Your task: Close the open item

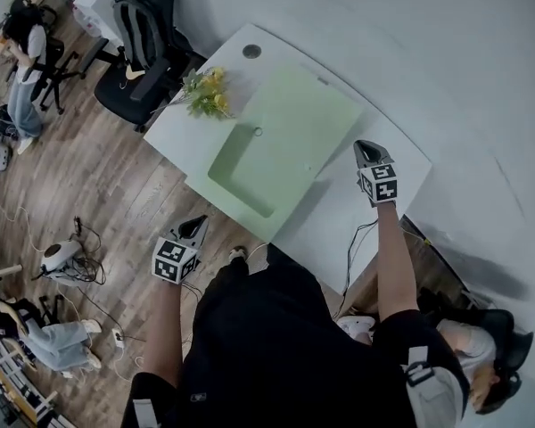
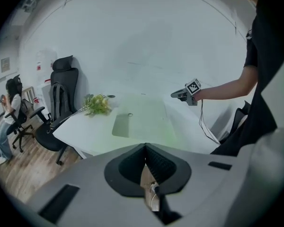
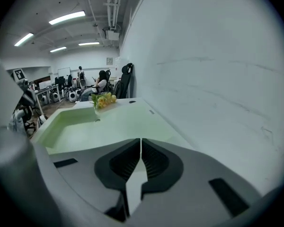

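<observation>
A pale green flat item (image 1: 290,132) lies open on the white table (image 1: 192,141); a darker green panel (image 1: 236,169) forms its near end. The left gripper view shows it as the green item (image 2: 144,119), the right gripper view as the green item (image 3: 99,126). My left gripper (image 1: 198,225) hovers off the table's front edge over the floor, jaws shut and empty (image 2: 145,146). My right gripper (image 1: 365,146) hangs over the table beside the item's right edge, jaws shut on nothing (image 3: 141,140).
Yellow flowers (image 1: 207,92) lie at the table's far left corner by a black grommet (image 1: 251,51). A black office chair (image 1: 143,34) stands behind. A white wall (image 1: 464,78) borders the table's right. Cables and devices (image 1: 67,259) litter the wooden floor; a person (image 1: 22,69) stands far left.
</observation>
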A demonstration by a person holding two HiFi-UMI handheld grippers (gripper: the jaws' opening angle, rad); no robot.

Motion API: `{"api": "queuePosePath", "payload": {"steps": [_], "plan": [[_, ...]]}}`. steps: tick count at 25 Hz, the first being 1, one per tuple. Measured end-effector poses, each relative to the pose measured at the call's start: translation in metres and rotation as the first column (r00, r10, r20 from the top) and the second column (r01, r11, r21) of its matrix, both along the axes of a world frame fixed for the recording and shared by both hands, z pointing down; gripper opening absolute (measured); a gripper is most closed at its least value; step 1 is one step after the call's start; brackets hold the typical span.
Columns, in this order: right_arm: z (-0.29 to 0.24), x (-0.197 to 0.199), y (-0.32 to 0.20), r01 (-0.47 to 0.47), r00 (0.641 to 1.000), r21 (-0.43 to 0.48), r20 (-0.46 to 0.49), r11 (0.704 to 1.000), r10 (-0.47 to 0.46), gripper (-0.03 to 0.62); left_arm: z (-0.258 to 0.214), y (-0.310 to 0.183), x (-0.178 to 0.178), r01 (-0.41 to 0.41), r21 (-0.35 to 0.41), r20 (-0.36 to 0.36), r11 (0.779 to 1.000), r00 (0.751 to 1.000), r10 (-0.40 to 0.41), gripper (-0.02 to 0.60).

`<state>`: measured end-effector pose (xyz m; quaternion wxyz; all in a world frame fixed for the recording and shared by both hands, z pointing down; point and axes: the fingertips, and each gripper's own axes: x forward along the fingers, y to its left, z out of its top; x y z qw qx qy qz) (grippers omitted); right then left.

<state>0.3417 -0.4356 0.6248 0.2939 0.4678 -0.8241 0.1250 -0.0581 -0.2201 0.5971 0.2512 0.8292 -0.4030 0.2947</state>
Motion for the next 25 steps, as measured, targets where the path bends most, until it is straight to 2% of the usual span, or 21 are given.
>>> {"api": "queuePosePath", "payload": {"steps": [3, 6, 8, 10, 13, 20, 25], "plan": [[0.026, 0.007, -0.023, 0.025, 1.0, -0.047, -0.018, 0.999, -0.025, 0.009, 0.009, -0.012, -0.002, 0.042, 0.016, 0.035, 0.999, 0.998, -0.043, 0.006], [0.054, 0.004, -0.034, 0.058, 0.997, -0.113, -0.036, 0.992, -0.063, 0.009, 0.03, -0.019, -0.021, 0.102, 0.045, 0.182, 0.994, 0.977, -0.109, 0.006], [0.069, 0.0, -0.038, 0.085, 0.995, -0.14, -0.046, 0.987, -0.092, 0.009, 0.044, -0.018, -0.032, 0.152, 0.029, 0.233, 0.988, 0.96, -0.154, 0.006], [0.079, -0.001, -0.046, 0.084, 0.995, -0.153, -0.045, 0.985, -0.092, 0.009, 0.053, -0.018, -0.042, 0.22, 0.006, 0.235, 0.976, 0.948, -0.215, 0.006], [0.093, 0.008, -0.06, 0.063, 0.996, -0.169, -0.056, 0.984, -0.073, 0.009, 0.063, -0.018, -0.044, 0.297, -0.032, 0.198, 0.954, 0.938, -0.285, 0.006], [0.108, 0.033, -0.091, -0.007, 0.994, -0.158, -0.108, 0.987, -0.01, 0.009, 0.091, -0.013, -0.04, 0.341, -0.111, 0.174, 0.933, 0.931, -0.32, 0.006], [0.102, 0.031, -0.112, -0.017, 0.999, -0.131, -0.029, 0.991, 0.013, 0.009, 0.097, -0.018, -0.034, 0.355, -0.135, 0.143, 0.925, 0.931, -0.336, 0.006]]}}
